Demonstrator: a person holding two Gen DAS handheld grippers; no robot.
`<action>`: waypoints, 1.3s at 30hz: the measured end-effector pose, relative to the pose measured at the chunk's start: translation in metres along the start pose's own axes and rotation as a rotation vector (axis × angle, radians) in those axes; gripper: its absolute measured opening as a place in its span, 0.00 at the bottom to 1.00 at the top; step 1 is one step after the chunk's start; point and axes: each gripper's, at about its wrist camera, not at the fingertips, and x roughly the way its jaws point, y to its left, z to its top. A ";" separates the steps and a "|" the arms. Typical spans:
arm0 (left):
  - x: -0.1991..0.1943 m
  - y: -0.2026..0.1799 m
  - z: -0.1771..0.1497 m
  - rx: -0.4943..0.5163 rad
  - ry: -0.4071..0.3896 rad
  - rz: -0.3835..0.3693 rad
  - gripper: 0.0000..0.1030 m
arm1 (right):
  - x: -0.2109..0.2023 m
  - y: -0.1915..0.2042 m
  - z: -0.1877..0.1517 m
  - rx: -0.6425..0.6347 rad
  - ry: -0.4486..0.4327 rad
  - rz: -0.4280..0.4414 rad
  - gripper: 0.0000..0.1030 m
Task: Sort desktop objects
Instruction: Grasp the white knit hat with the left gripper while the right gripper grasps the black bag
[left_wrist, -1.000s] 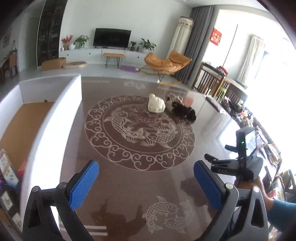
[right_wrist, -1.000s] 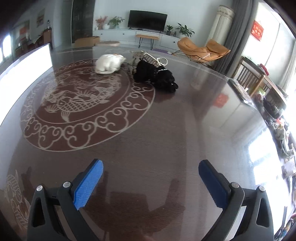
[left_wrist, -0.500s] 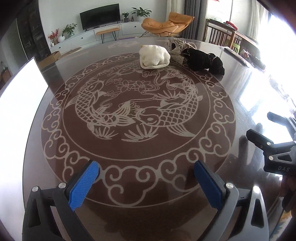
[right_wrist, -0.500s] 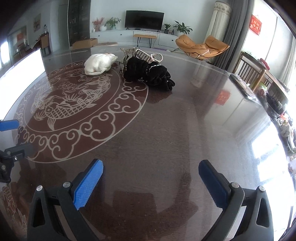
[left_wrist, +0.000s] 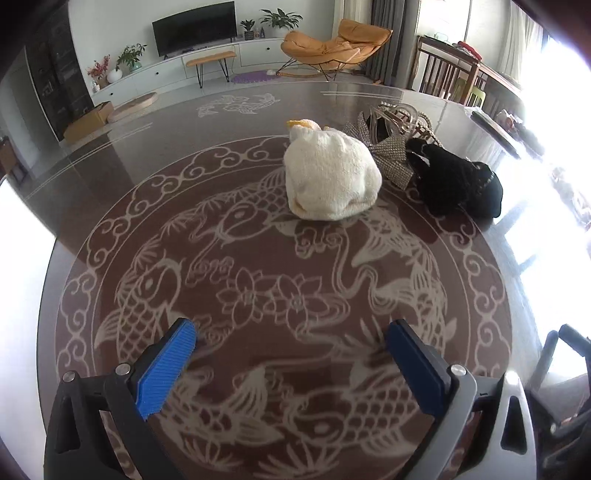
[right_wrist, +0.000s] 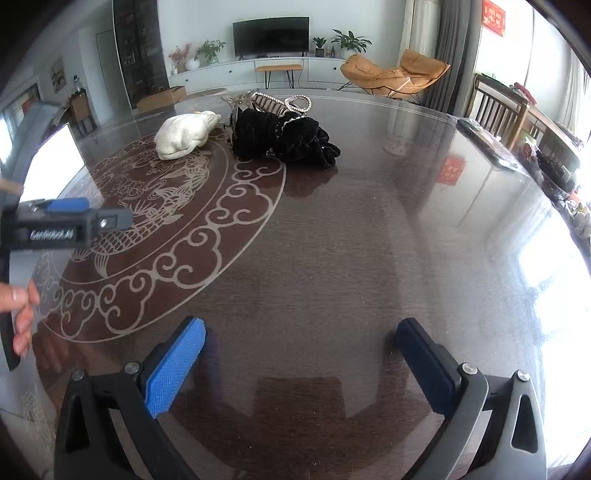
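Closer now, left hand-held gripper (left_wrist: 290, 363) faces cream knit hat (left_wrist: 330, 177), jaws apart.

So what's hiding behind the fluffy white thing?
Behind the white knitted thing a sparkly silver bow and shiny hair clips peek out, beside a black fabric bundle. Whatever lies underneath them is covered.

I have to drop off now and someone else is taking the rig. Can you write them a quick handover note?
Left tongs: open, empty, over the fish pattern, pointed at the white knit item.
Right tongs: open, empty, over bare table.
Items: the white knit item, a sparkly bow, pearl-trimmed metal accessories and a black fabric bundle sit clustered at the table's far side.
Done: nothing visibly sorted.
Left: grasp and sort every item.
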 end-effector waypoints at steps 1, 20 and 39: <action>0.006 -0.001 0.012 0.004 0.015 -0.002 1.00 | 0.000 0.000 0.000 0.000 0.000 0.000 1.00; 0.002 0.010 0.055 0.026 -0.151 -0.054 0.44 | 0.001 0.000 0.000 0.000 0.000 0.001 1.00; -0.118 0.085 -0.190 -0.151 -0.149 -0.127 0.46 | 0.083 0.057 0.160 -0.422 0.086 0.068 0.62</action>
